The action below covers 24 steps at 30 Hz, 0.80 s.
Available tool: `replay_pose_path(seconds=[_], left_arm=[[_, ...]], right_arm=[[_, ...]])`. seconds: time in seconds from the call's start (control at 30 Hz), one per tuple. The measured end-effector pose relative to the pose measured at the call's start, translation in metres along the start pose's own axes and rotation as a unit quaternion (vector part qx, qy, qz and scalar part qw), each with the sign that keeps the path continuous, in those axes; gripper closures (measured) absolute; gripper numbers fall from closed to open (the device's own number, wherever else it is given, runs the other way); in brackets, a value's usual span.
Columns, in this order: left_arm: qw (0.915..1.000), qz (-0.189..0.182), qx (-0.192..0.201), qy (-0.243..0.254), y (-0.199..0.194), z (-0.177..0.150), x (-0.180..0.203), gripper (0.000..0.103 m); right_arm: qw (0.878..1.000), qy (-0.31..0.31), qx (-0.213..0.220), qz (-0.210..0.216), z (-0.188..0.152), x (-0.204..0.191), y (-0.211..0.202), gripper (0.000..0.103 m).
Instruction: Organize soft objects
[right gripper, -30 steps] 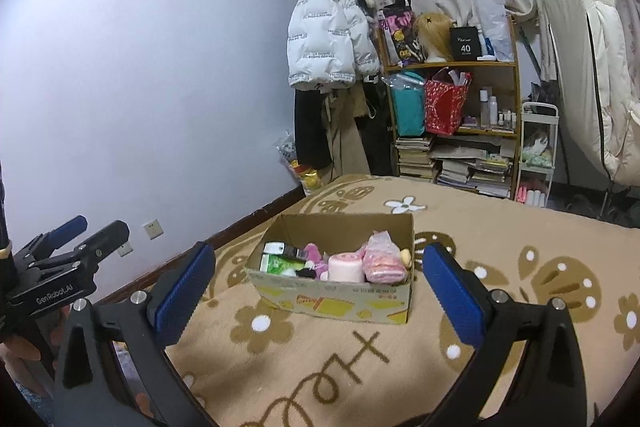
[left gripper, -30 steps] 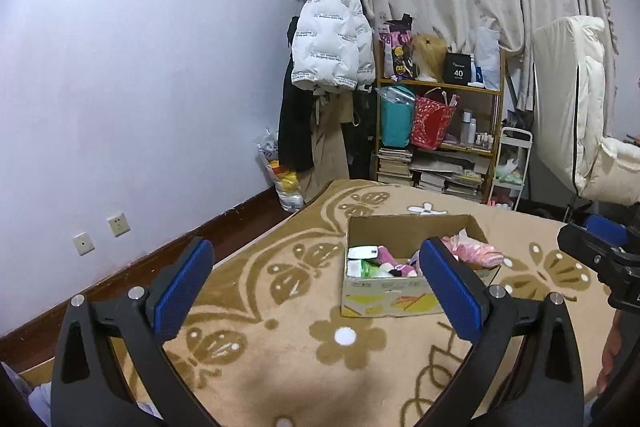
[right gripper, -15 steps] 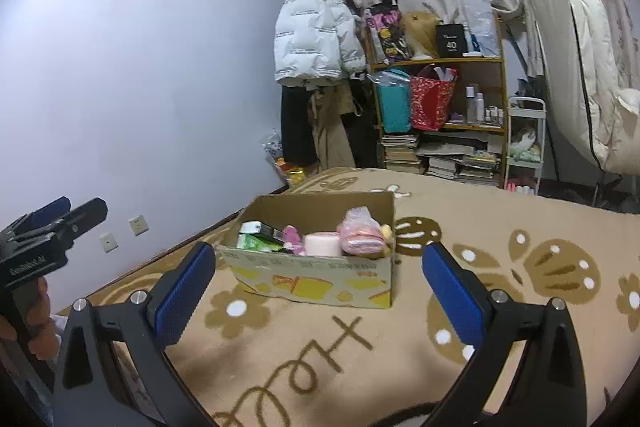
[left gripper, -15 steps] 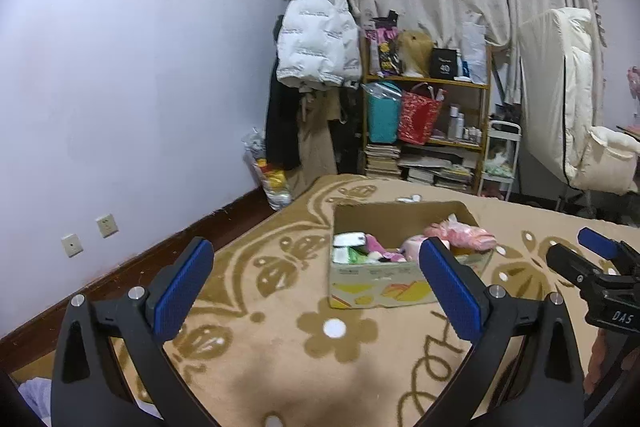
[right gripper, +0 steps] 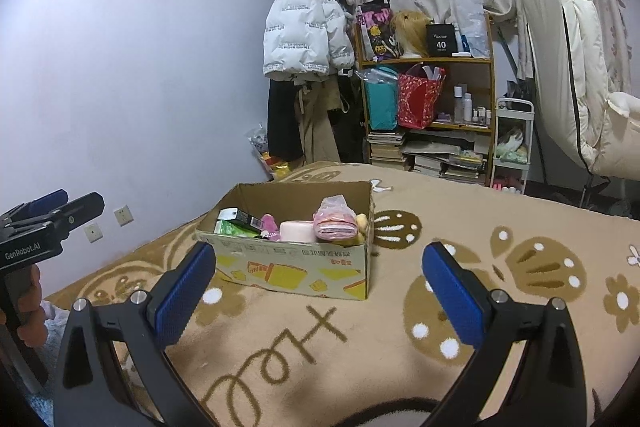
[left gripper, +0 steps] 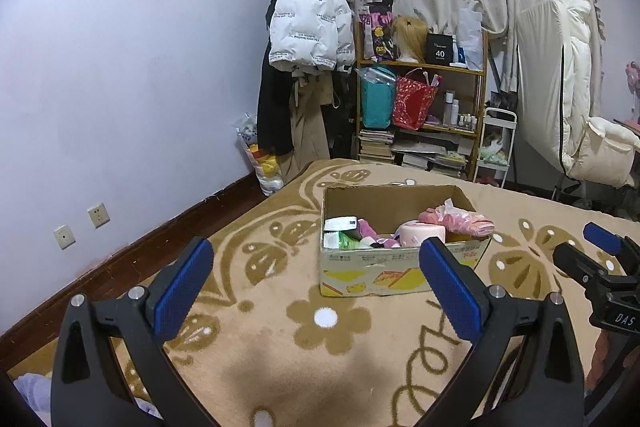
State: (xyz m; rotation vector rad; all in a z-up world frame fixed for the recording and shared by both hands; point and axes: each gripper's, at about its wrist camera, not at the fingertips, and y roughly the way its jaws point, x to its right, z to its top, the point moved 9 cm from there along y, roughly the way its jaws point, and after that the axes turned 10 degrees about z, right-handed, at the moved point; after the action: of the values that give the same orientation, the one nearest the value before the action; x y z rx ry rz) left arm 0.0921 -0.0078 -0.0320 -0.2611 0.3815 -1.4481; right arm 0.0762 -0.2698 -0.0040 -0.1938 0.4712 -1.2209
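Claws left (left gripper: pixel 316 279) and right (right gripper: pixel 320 279) hover wide open, level, facing cardboard box (left gripper: pixel 394 277).

A cardboard box (right gripper: pixel 292 267) sits on the patterned blanket (right gripper: pixel 460 227), holding a pink roll (right gripper: pixel 297 230), a pink bagged bundle (right gripper: pixel 335 221) and green cartons (right gripper: pixel 234 225). The right gripper (right gripper: pixel 316 291) hovers before it, fingers (right gripper: pixel 182 297) spread wide and empty. The left gripper (right gripper: pixel 48 213) shows at the left edge.

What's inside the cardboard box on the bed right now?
The cardboard box holds a bagged pink cloth bundle, a pink roll, a green packet, a black-and-white carton and a pink plush. Anything beneath these, and the box floor, is hidden.
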Motion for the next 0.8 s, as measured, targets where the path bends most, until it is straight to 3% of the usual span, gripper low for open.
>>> replay_pose_path(seconds=[0.8], left_arm=[[0.9996,-0.006,-0.007,0.027,-0.002,-0.006,0.012,0.001]], right_arm=[[1.000,0.010,-0.011,0.009,-0.006,0.001,0.009,0.000]])
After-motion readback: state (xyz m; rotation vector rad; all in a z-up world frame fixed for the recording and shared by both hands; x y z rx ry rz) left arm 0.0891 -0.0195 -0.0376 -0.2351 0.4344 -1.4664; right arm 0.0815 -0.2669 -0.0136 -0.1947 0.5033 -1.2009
